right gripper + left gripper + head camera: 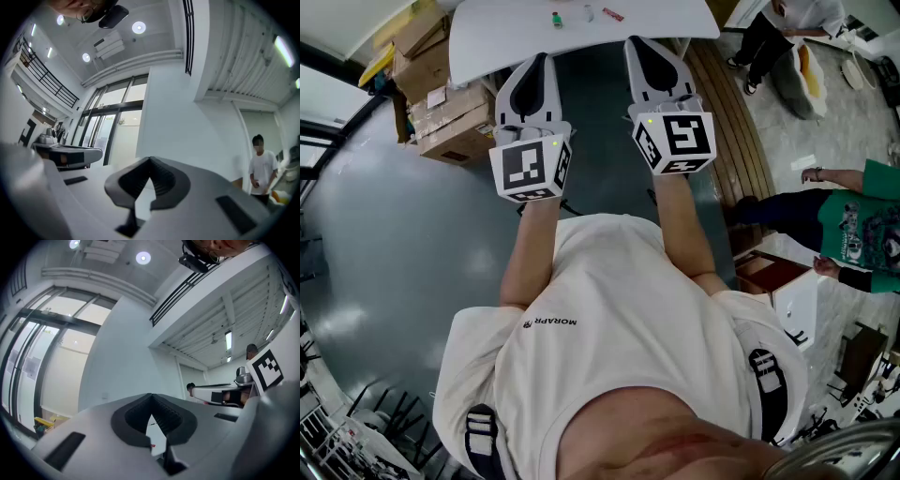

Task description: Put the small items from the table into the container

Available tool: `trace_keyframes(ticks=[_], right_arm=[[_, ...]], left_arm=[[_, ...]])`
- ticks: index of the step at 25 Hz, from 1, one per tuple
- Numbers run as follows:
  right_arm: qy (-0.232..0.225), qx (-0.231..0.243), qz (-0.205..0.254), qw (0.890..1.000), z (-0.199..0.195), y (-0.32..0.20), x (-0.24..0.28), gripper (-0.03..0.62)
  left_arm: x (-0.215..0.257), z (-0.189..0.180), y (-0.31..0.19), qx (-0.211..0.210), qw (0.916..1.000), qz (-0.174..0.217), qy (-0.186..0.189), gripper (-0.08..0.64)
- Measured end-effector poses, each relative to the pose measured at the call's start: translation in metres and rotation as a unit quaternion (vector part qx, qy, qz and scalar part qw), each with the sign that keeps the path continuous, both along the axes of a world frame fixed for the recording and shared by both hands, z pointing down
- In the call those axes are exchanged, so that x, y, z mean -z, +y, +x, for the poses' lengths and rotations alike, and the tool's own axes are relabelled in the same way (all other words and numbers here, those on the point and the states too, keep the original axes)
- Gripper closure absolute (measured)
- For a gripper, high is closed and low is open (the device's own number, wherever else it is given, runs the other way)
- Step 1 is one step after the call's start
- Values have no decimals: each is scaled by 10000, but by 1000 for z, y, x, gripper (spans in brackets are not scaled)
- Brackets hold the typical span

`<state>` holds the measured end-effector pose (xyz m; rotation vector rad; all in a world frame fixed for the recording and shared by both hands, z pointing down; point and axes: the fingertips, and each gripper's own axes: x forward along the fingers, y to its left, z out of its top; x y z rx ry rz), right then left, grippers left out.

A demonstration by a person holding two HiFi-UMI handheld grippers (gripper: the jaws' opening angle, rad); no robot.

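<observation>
- Three small items are lying on the white table (506, 37) at the top of the head view: a green item (555, 19), a pale round item (588, 13) just to its right, and a red-and-white item (613, 15) further right. They are too small to name more exactly.
- The items are sitting apart from one another, near the table's far side, ahead of both grippers and touched by neither.
- The left gripper (546, 58) is pointing toward the table's near edge. Its jaws are meeting at the tips with nothing between them, as the left gripper view (151, 397) is showing.
- The right gripper (634, 43) is reaching slightly further, with its tip over the table's edge. Its jaws are likewise pressing together at the tips around nothing (150, 160).
- The person is holding both grippers out in front of the chest, side by side and apart.
- Cardboard boxes (450, 117) are standing stacked on the grey floor left of the table. What they are holding cannot be made out.
- A bystander in a green shirt (862, 225) is standing at the right edge of the head view.
- A person in a white shirt (261, 168) is showing at the right of the right gripper view.
</observation>
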<state>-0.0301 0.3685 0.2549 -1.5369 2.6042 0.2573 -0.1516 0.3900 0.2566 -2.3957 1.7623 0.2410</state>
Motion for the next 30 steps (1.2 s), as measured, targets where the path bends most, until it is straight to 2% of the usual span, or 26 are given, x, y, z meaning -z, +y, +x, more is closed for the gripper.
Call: trace_keyframes(ticks=[14,20,24,30], right_arm=[[-79,247,65,9996,43,22,1,588],[-36,349,10,9994,55,20,-14,588],[-173,342,-88,9992,64,2,-21,588],[-97,322,-216,9992,63,-53,-38,588]], left_arm=[[5,42,22,229,9997,50,-28,557],[-14,52,23,435,9990,-82,-30,557],[-25,56,7,483,9986,-200,-62,557],[-41,54,-49,558,9979,-312,-55,557]])
